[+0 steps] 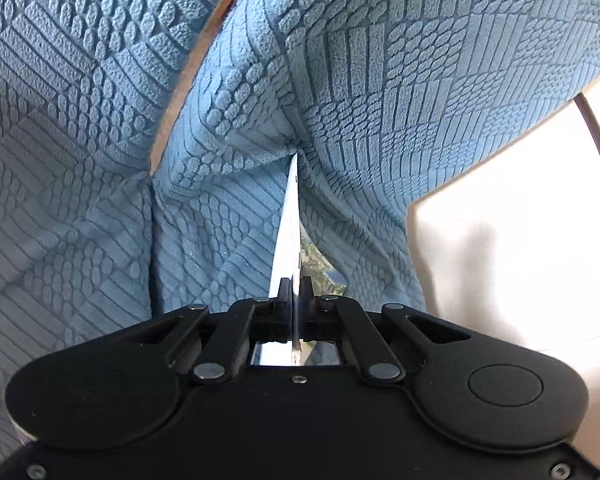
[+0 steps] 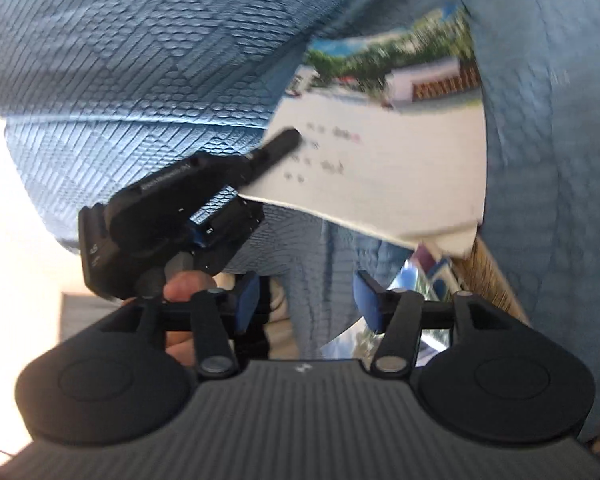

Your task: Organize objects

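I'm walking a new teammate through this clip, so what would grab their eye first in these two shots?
Blue quilted fabric fills both views as the backdrop. Against it, the left gripper is shut on a thin card, seen edge-on in its own view; the right wrist view shows handwriting and a bright scenic photo on it. The right gripper sits low, jaws open and empty.

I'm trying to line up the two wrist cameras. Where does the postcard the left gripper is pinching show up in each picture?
Left wrist view: the postcard runs edge-on up the centre, a thin white sliver clamped in the left gripper.
Right wrist view: upper right of centre, its white written side and photo strip showing, held at its left corner.
Shared landmark: the blue textured fabric fills the background of both.
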Demonstrator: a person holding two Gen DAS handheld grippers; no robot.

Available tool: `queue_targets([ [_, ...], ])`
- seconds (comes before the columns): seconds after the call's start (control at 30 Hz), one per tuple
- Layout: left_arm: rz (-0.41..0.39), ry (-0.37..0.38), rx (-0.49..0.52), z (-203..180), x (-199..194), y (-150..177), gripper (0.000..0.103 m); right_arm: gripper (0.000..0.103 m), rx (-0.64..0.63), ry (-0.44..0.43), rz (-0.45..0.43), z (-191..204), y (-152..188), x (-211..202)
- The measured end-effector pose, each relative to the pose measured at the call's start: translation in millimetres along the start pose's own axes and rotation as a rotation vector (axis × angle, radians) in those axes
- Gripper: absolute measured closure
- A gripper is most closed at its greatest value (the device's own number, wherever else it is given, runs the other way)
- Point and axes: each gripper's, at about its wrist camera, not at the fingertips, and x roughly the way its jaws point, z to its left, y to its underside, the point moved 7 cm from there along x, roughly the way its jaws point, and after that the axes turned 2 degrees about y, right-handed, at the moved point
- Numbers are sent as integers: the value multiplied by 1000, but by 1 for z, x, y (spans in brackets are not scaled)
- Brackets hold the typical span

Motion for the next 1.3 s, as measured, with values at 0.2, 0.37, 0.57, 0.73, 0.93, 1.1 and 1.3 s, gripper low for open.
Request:
queue_targets([
  [0.2,-13,63,-62,-9,0,-2,102,37,201,-114,-32,-18,5,11],
  [0.37,-33,114,-102,-20,-4,-4,102,36,344,-222,-149,-27,1,1],
  [0.57,-38,100,-91,-23,-5,-1,102,36,395,-270,-251,-36,-13,-17],
  [0.73,-49,91,-109,-22,-8,1,102,36,398,-247,-286,-45,-22,-25],
  [0.93,-54,81,-109,-19,-12,-1,102,36,414,-242,-334,-52,-32,-34],
  [1.1,-62,61,-120,-10,-11,-4,102,36,365,-225,-315,-48,-42,-27],
  [1.3,-63,35,-117,-1,-15,2,103,48,303,-121,-301,-55,-47,-20],
])
